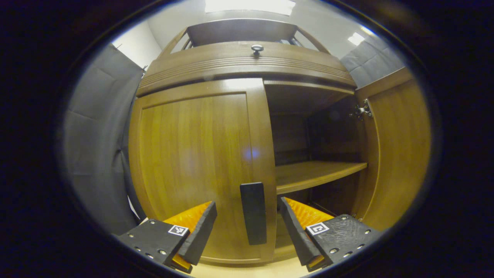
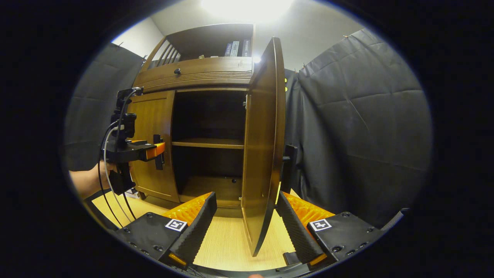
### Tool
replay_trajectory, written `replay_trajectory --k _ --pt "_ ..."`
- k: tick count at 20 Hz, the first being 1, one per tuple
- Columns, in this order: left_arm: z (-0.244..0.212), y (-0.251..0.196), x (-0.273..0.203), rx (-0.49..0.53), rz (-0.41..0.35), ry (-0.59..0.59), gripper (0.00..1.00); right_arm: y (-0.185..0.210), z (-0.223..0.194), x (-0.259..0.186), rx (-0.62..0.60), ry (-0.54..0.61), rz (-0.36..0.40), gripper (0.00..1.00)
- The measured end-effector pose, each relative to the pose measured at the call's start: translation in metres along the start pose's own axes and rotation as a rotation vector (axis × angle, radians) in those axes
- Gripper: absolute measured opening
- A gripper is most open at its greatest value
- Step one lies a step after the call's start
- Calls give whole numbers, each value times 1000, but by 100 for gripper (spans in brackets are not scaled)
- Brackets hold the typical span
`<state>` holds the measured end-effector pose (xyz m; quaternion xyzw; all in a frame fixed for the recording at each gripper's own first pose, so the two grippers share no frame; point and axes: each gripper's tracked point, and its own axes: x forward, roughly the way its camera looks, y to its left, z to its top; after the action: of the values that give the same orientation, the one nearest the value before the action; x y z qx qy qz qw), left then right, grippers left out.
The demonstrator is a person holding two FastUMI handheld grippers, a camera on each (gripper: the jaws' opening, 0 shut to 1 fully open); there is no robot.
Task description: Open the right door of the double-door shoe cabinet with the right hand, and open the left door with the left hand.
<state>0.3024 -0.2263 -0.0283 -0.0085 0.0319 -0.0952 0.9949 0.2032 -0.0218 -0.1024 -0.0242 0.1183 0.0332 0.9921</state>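
Left gripper view | left door handle between open left tongs

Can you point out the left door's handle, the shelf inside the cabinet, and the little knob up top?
handle [image 1: 253,213], left gripper view, middle of the bar.
shelf [image 1: 313,174], left gripper view, top surface.
knob [image 1: 257,48], left gripper view, round head.

Left gripper view: camera rides the left gripper, close up, facing the closed brown wooden left door square on; dark rectangular door handle at 6 o'clock between the fingers, open compartment with wooden shelf at 3 o'clock.

Right gripper view: camera rides the right gripper, farther back, facing the edge of the opened right door at centre.

Shared: cabinet front, shelf, top drawer with round knob. The left gripper itself appears at 9 o'clock in the right gripper view.
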Motion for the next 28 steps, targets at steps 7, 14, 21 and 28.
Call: replay_trajectory --k 7,14,21,28 --pt "-22 1 22 -44 -6 51 77 2 -10 10 11 21 7 97" --pt "-17 -7 21 -36 -11 29 30 2 -13 11 13 23 7 97" --pt "-20 -4 7 -68 -19 75 23 4 -9 8 28 10 10 97" --pt "-18 2 -27 -77 -25 83 23 4 -2 -7 44 -17 1 97"
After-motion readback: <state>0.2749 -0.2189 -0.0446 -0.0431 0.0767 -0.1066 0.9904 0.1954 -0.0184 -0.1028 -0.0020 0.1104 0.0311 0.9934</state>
